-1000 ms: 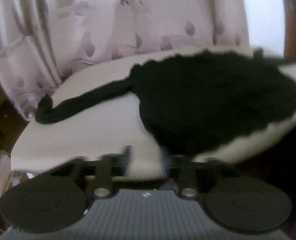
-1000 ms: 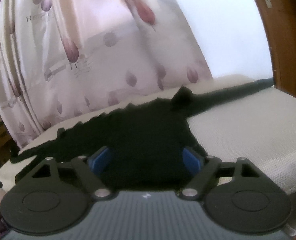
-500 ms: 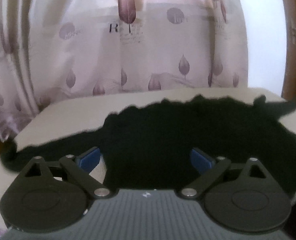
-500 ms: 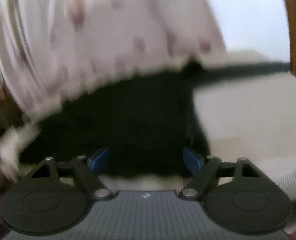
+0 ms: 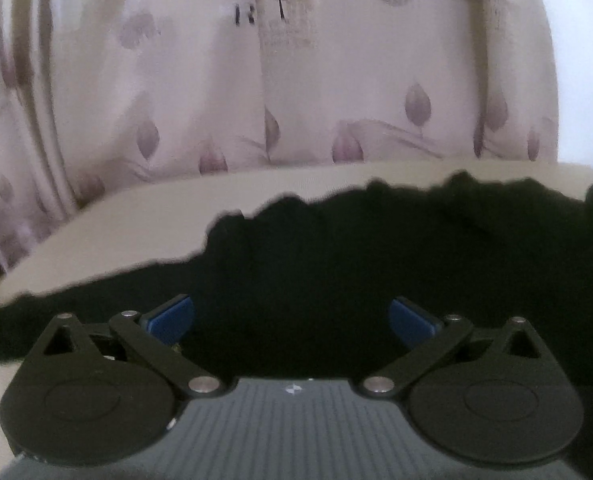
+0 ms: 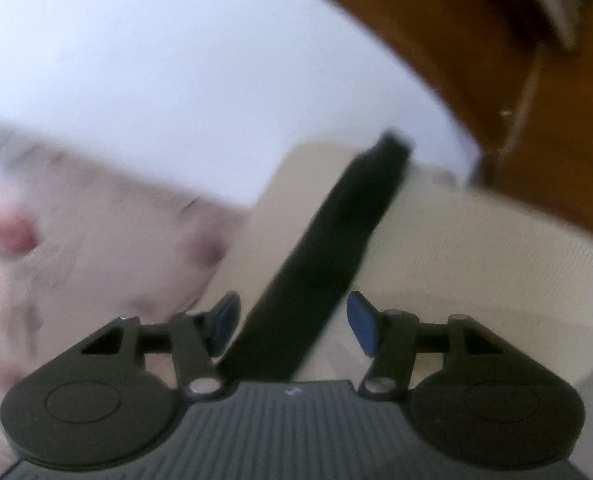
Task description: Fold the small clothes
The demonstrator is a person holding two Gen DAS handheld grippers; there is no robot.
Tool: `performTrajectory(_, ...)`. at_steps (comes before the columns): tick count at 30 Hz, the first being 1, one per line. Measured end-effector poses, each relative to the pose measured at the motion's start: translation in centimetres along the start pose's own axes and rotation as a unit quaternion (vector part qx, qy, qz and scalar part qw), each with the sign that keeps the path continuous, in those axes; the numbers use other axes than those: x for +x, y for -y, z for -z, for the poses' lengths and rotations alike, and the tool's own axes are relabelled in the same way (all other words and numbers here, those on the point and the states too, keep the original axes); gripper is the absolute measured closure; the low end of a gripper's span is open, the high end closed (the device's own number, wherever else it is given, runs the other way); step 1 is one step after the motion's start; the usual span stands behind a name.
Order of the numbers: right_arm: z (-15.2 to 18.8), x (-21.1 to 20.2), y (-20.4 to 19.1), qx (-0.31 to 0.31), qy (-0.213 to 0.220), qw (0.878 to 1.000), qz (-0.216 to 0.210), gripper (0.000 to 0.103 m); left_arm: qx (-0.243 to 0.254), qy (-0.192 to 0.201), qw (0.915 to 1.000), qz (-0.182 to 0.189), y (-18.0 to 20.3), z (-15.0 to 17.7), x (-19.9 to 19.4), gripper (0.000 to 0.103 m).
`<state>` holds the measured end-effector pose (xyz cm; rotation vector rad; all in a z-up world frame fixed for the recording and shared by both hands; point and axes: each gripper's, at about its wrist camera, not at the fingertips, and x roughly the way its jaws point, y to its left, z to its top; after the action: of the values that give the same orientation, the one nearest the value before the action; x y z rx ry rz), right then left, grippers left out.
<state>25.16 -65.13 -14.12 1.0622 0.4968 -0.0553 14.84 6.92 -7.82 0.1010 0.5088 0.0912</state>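
A black garment (image 5: 376, 264) lies spread on a cream padded surface (image 5: 136, 220). In the left wrist view my left gripper (image 5: 292, 316) hovers low over the garment's near edge, jaws wide open, blue pads (image 5: 172, 316) apart with nothing gripped. In the tilted, blurred right wrist view, one long black sleeve (image 6: 336, 232) runs from the far edge of the surface (image 6: 476, 248) down between the fingers of my right gripper (image 6: 292, 324). Those jaws are closing around the sleeve, and a thin gap shows beside each blue pad (image 6: 360, 328).
A pale curtain (image 5: 296, 80) with leaf prints hangs right behind the surface. A white wall (image 6: 176, 60) and a brown wooden door (image 6: 516, 80) stand beyond the sleeve's far end. The surface's left edge (image 5: 0, 300) drops off into shadow.
The left jaws have opened wide and the left gripper has slid along the garment's near edge. The right gripper has rolled and swung right onto the sleeve, and its jaws have narrowed.
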Motion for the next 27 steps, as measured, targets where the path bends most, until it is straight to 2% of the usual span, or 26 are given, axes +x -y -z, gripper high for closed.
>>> performTrajectory(1, -1.0, 1.0, 0.3, 0.011, 0.002, 1.0, -0.002, 0.038, 0.0, 0.003, 1.0, 0.006, 0.0, 0.1, -0.2, 0.0)
performTrajectory(2, -1.6, 1.7, 0.5, 0.017, 0.004, 1.0, 0.003, 0.029, 0.005, 0.009, 0.9999, 0.009, 0.1, 0.2, -0.3, 0.0)
performTrajectory(3, -2.1, 2.5, 0.4, 0.018, 0.01, 1.0, 0.02, 0.015, 0.013, 0.011, 0.9998, 0.013, 0.4, 0.3, -0.4, 0.0)
performTrajectory(4, -2.7, 3.2, 0.4, 0.017, 0.017, 0.999, 0.046, 0.01, 0.023, 0.009, 0.9995, 0.018, 0.7, 0.4, -0.4, 0.0)
performTrajectory(8, -3.2, 5.7, -0.1, -0.012, 0.051, 0.996, 0.068, 0.01, 0.068, -0.005, 0.9974, 0.023, 2.3, 0.8, 0.1, 0.0)
performTrajectory(11, -2.8, 7.3, -0.5, -0.054, 0.07, 0.993, 0.079, 0.01, 0.075, -0.017, 0.9965, 0.032, 2.5, 0.9, 0.5, 0.0)
performTrajectory(13, -2.3, 8.1, -1.5, -0.1, 0.063, 0.988, 0.098, 0.035, 0.065, -0.026, 0.9969, 0.035, 2.2, 0.9, 0.9, 0.0)
performTrajectory(14, -2.3, 8.7, -1.6, -0.113, 0.051, 0.986, 0.11, 0.075, 0.057, -0.032, 0.9972, 0.036, 1.9, 0.8, 1.1, 0.0)
performTrajectory(15, -2.6, 9.3, -1.1, -0.1, 0.033, 0.988, 0.112, 0.092, 0.048, -0.036, 0.9975, 0.037, 1.6, 0.8, 1.2, 0.0)
performTrajectory(18, -2.9, 8.1, -0.3, -0.069, 0.045, 0.992, 0.094, 0.092, 0.016, -0.051, 0.9977, 0.041, 0.6, 0.5, 1.8, 0.0)
performTrajectory(20, -3.0, 6.8, -0.7, -0.043, 0.058, 0.995, 0.066, 0.092, -0.007, -0.052, 0.998, 0.035, -0.1, 0.3, 1.7, 0.0)
performTrajectory(24, -2.9, 3.9, -4.2, -0.037, 0.079, 0.996, 0.01, 0.092, -0.04, -0.01, 0.9988, 0.027, -1.7, -0.2, 0.0, 0.0)
performTrajectory(27, -2.5, 2.4, -8.5, -0.054, 0.084, 0.995, -0.023, 0.092, -0.027, 0.01, 0.9996, 0.008, -2.5, -0.5, -0.8, 0.0)
